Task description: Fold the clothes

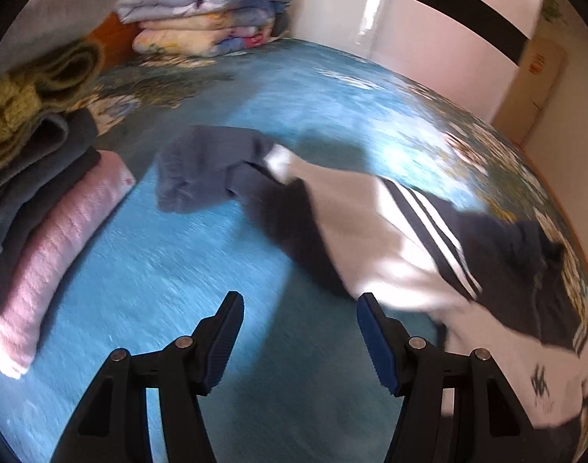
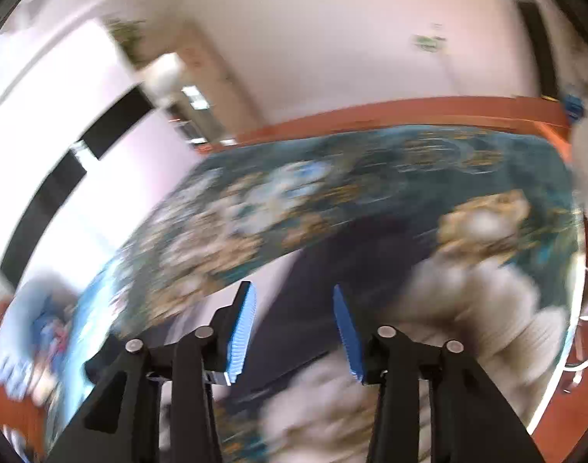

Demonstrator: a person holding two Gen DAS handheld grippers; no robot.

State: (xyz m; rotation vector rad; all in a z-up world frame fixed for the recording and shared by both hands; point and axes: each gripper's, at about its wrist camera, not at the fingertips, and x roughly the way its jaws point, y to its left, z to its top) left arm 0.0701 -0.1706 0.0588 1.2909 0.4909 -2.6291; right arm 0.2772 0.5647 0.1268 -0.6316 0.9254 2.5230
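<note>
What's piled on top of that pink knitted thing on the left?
On the folded pink knit lies a dark grey garment, with an olive-green fuzzy one above it. Anything sandwiched deeper in the stack is covered and cannot be seen.

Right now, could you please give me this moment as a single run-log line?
left gripper: open, empty | right gripper: open, empty | navy-white jacket: unfolded on blue bedspread | folded stack: left | views blurred

Take the blue patterned bedspread [image 1: 147, 270] as your reference. At its far corner you see a stack of folded quilts [image 1: 212, 7]. Beyond its far edge stands a white wall panel [image 1: 429, 38] crossed by a black stripe [image 1: 475, 4].
</note>
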